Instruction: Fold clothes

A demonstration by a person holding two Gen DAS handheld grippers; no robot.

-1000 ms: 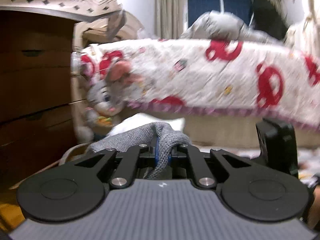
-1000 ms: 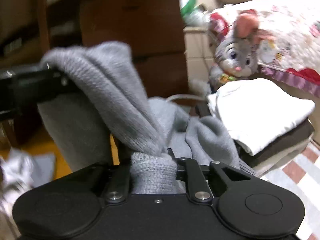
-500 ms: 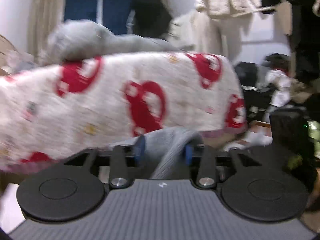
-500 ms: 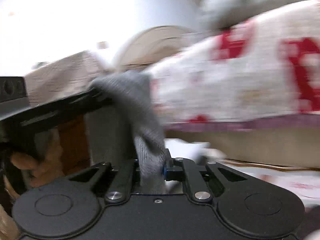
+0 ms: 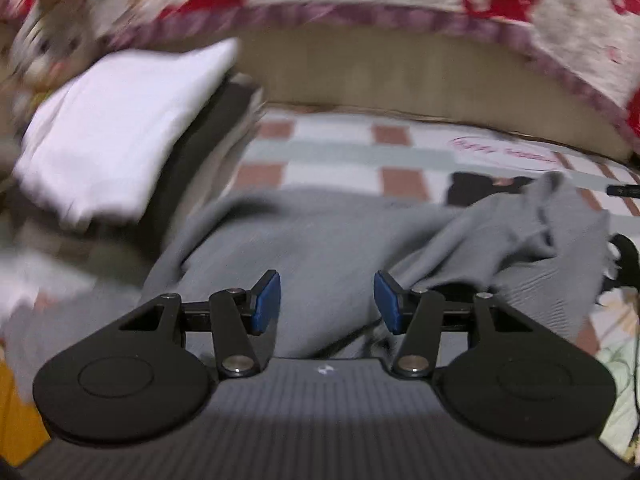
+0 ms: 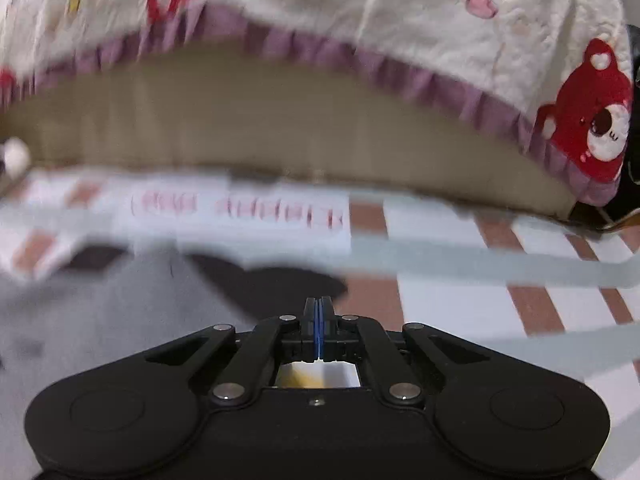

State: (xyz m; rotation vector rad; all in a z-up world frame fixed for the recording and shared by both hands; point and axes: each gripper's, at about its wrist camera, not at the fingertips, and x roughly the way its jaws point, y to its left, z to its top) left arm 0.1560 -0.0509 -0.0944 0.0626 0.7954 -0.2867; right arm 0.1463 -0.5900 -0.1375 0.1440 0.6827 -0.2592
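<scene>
We hold the left gripper (image 5: 327,300) wide apart and empty over the rumpled grey knit (image 5: 320,240); the right gripper (image 6: 319,330) is closed, empty. Next: regrip an edge.

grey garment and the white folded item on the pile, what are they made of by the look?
Grey garment: looks like a soft matte knit, wool or acrylic; fine ribbed texture shows near its right edge, and it slumps in loose folds. White folded item: probably smooth woven or jersey cotton, matte with no visible weave, but motion blur leaves it open.

Bear-print quilt (image 6: 460,40) over checked mat (image 6: 460,300)
</scene>
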